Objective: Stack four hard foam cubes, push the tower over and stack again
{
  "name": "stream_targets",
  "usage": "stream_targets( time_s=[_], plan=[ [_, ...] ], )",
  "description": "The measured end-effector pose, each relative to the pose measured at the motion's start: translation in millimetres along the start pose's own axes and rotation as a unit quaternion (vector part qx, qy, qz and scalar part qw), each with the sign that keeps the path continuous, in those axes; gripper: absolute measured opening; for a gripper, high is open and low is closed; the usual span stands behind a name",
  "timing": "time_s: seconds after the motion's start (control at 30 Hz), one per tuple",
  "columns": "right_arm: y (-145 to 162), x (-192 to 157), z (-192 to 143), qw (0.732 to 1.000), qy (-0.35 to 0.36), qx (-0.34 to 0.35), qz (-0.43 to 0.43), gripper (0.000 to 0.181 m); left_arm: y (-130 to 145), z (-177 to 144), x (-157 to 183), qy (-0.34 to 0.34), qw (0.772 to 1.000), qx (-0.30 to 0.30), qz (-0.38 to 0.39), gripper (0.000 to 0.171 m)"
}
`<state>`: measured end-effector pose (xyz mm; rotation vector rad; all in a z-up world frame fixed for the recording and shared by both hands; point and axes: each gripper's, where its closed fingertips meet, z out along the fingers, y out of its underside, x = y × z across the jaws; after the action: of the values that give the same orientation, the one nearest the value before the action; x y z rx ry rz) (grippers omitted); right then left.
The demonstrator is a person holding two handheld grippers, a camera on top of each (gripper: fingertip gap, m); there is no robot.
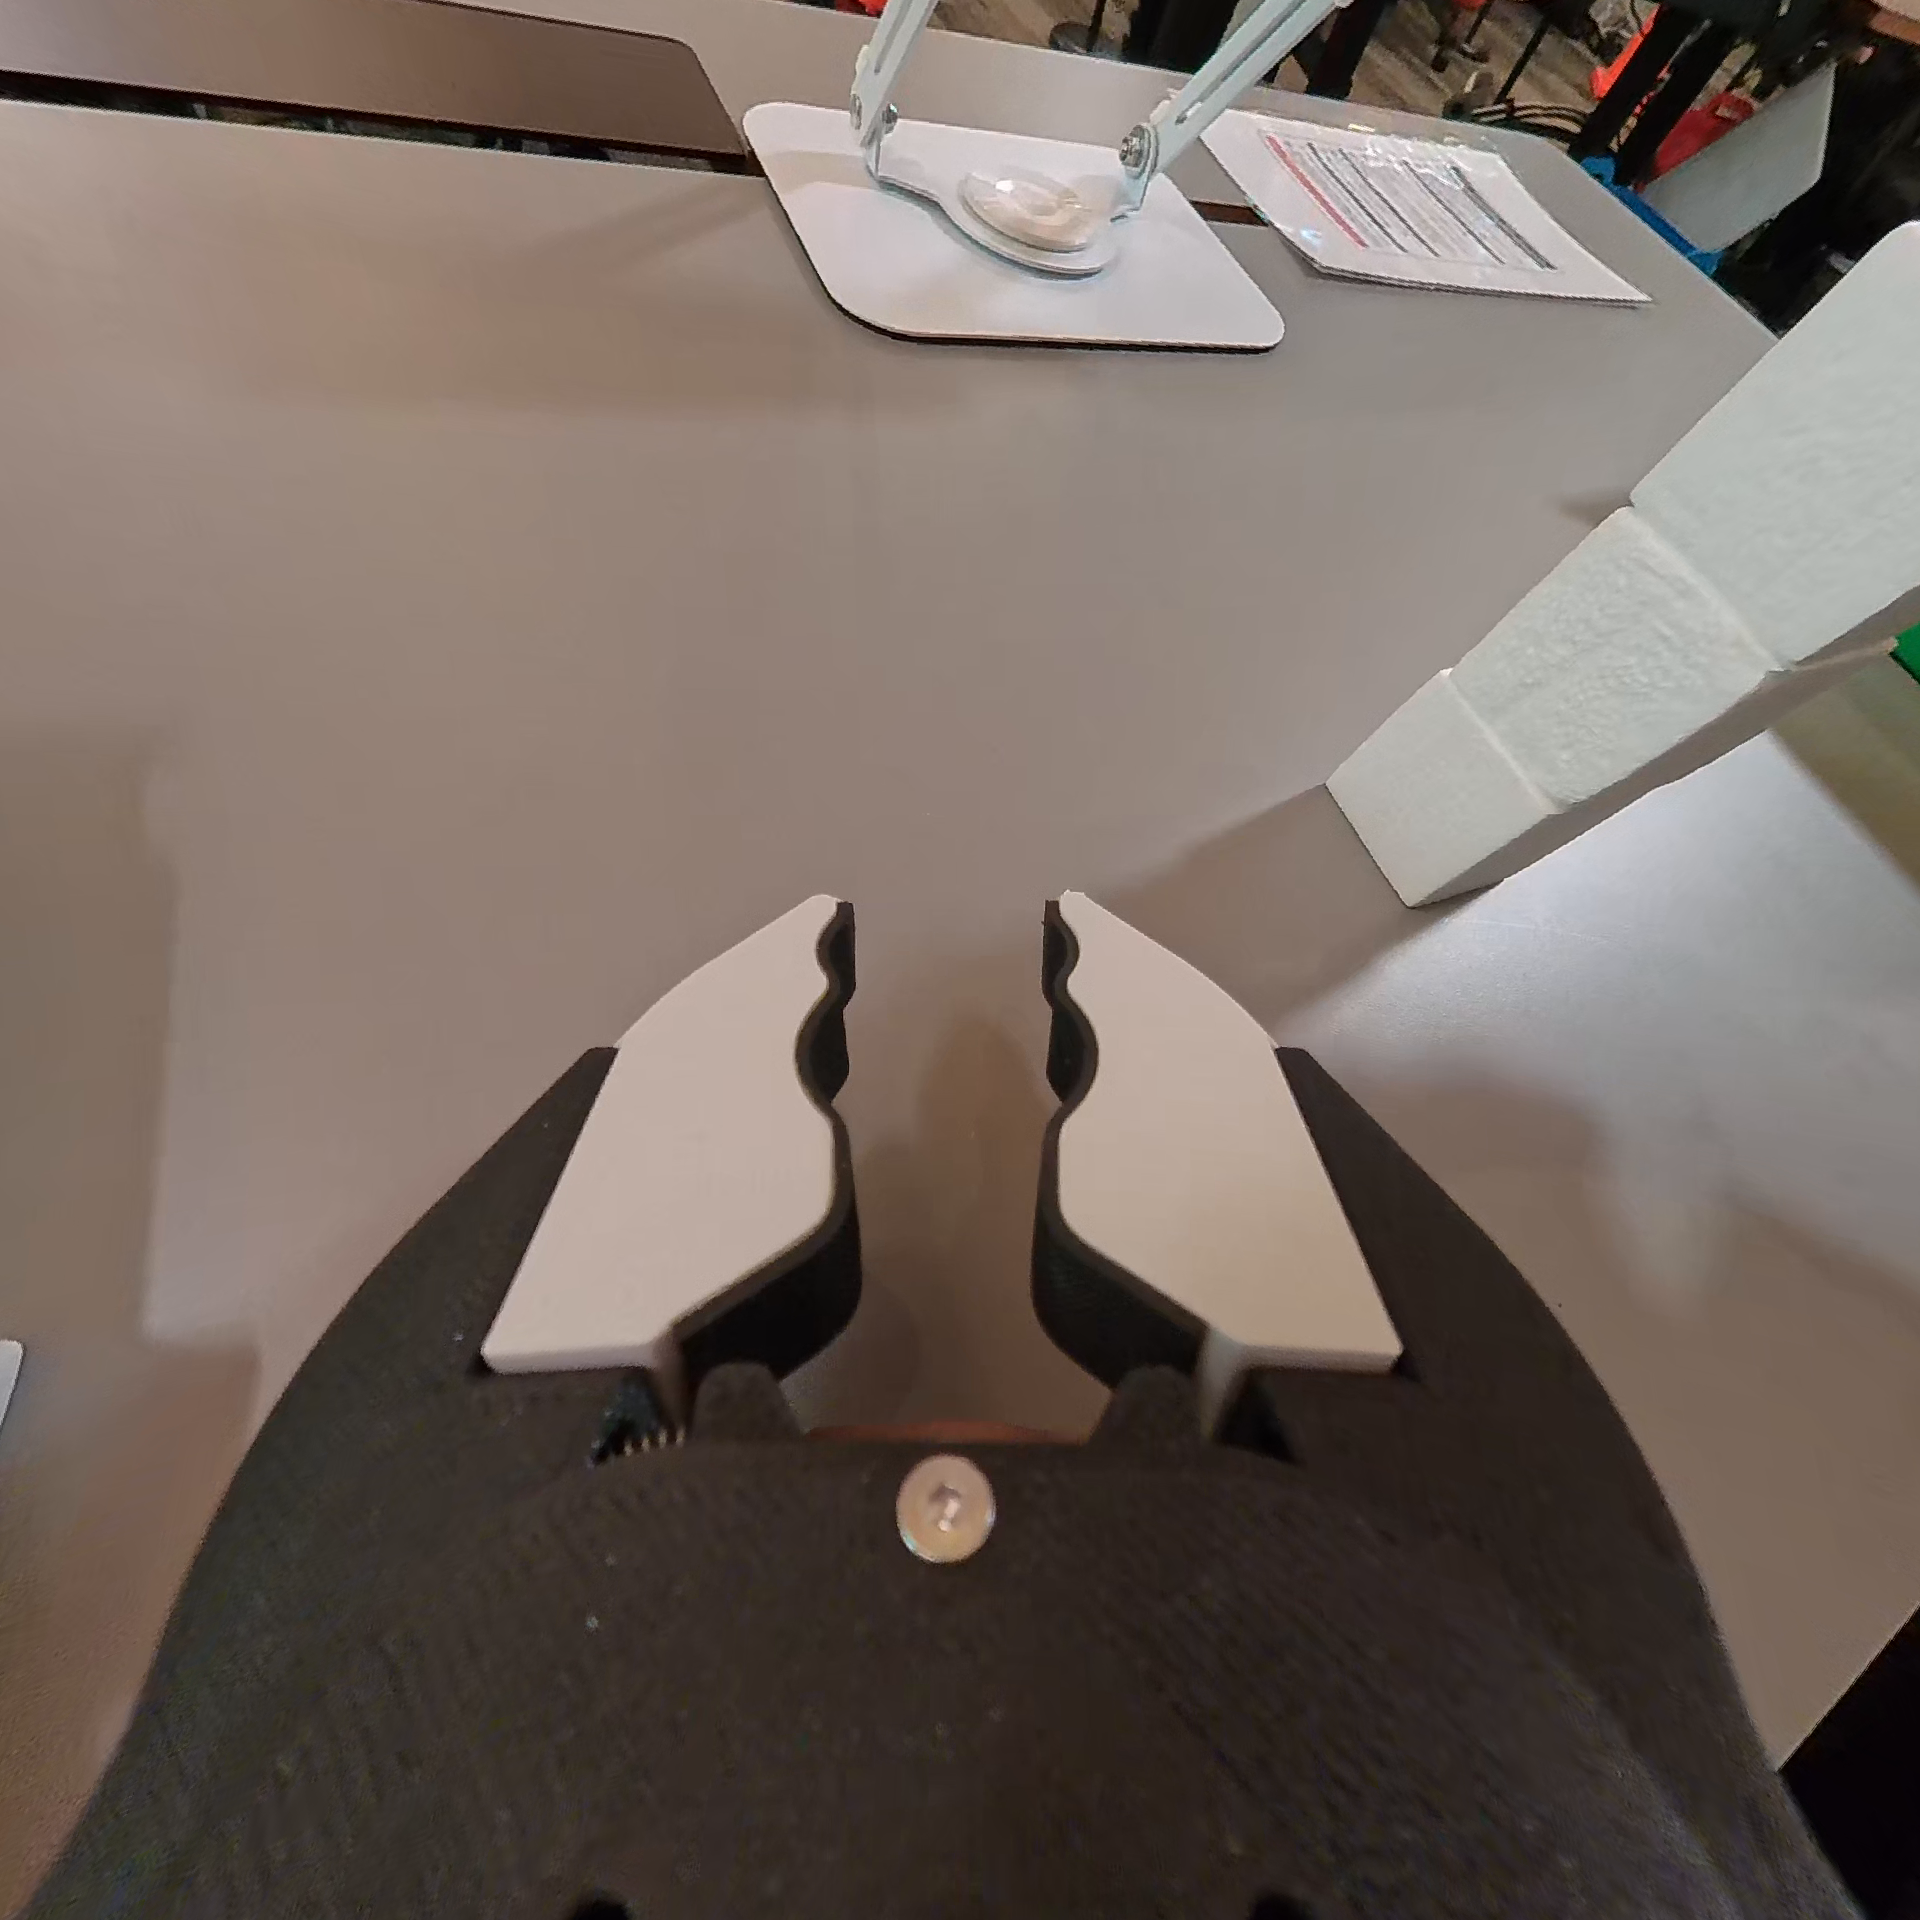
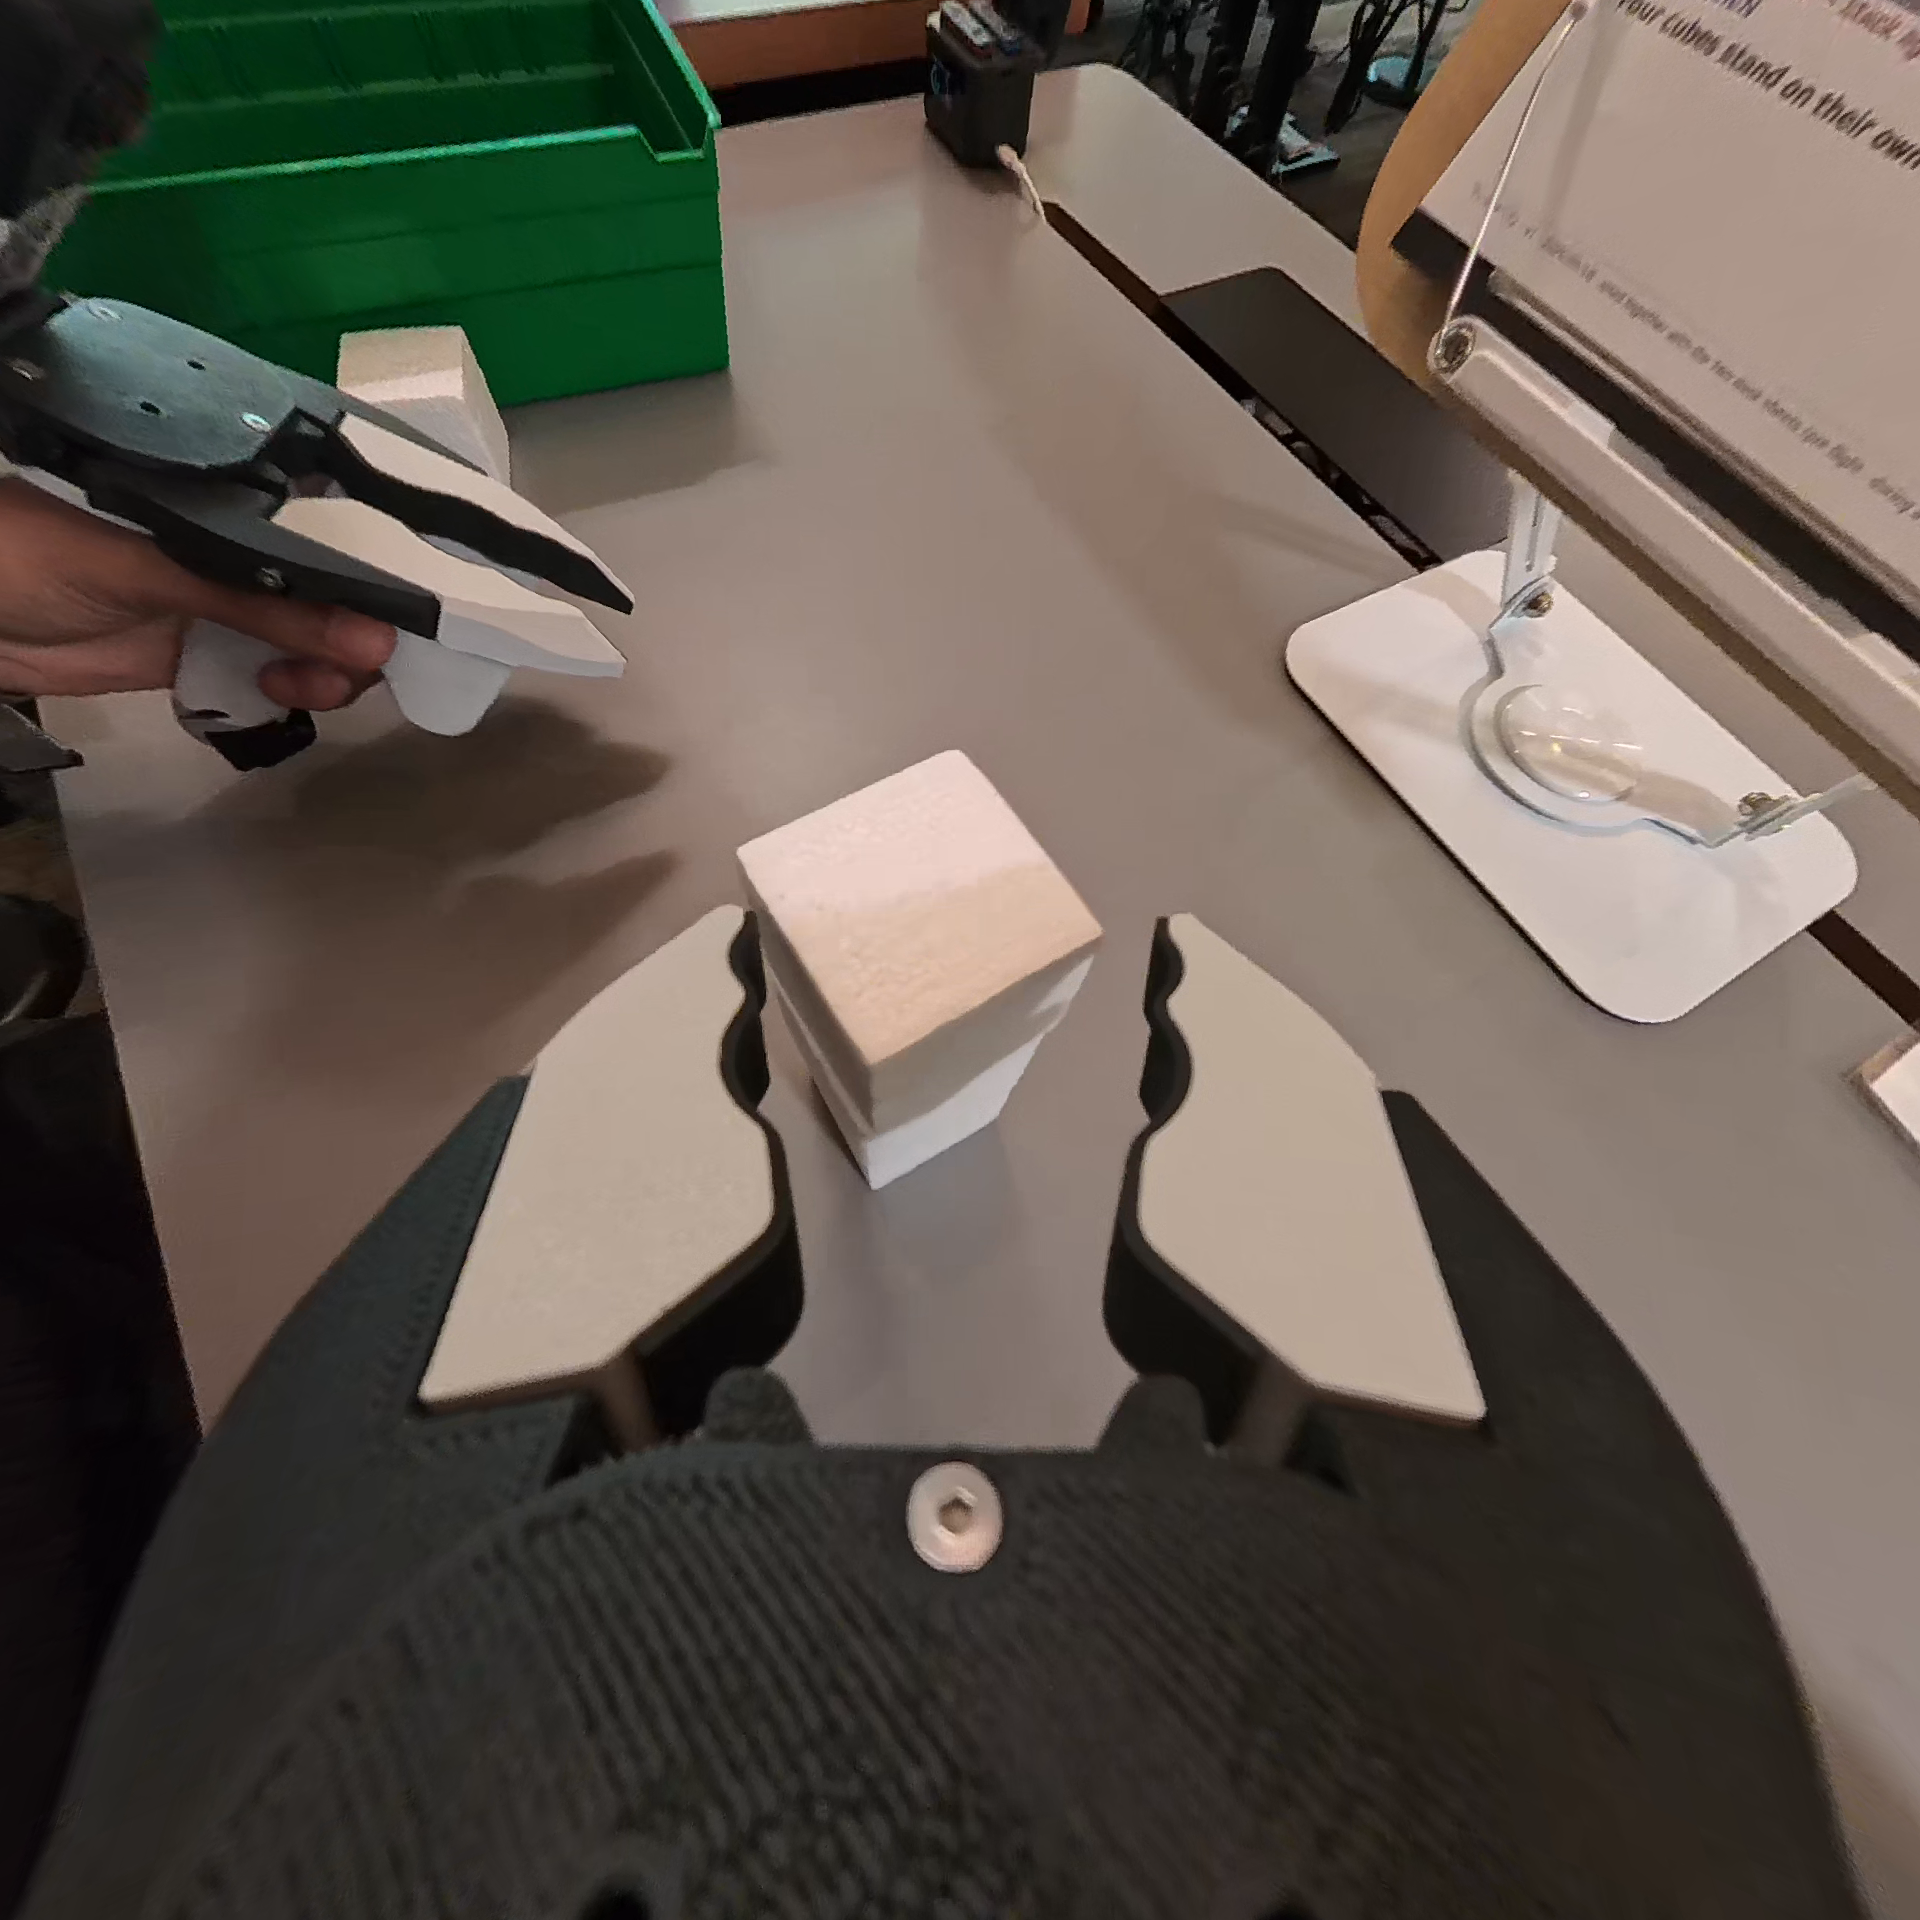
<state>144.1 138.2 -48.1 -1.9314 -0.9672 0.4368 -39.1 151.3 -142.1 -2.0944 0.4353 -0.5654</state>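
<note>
A stack of white foam cubes [image 2: 920, 966] stands on the grey table [image 2: 935, 520], three at least by the seams on its side, the top cube turned a little against the ones below; the right gripper [image 2: 951, 935] hangs above and just behind it, its jaws apart, the left finger close beside the stack's upper edge and the right finger clear of it; whether the left finger touches the foam I cannot tell. In the left wrist view the same stack [image 1: 1662, 623] leans in from the right, well apart from the left gripper [image 1: 948, 914], which is over bare table [image 1: 520, 623] with its jaws apart and nothing between them; from the right wrist view the left gripper [image 2: 597, 623] shows off to the left, held in a hand [image 2: 156, 634]. Behind it one more foam cube [image 2: 431, 395] sits alone on the table, just before a green bin [image 2: 416, 187]. To the right a white stand [image 2: 1558, 790] holds up a board bearing a printed sheet [image 2: 1714, 208]; a small dark box [image 2: 977, 104] with a cord sits at the far end; a laminated sheet [image 1: 1423, 208] lies beside the stand's base [image 1: 1018, 249].
</note>
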Motion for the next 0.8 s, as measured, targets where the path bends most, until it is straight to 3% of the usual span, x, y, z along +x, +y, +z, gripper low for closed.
stream_targets(
  time_s=[0.8],
  plan=[
    [-13,1,-15,0.999,-0.011,0.034,0.005,0.073,0,0,0,-0.001,1.0,-0.001,0.001,0.035]
  ],
)
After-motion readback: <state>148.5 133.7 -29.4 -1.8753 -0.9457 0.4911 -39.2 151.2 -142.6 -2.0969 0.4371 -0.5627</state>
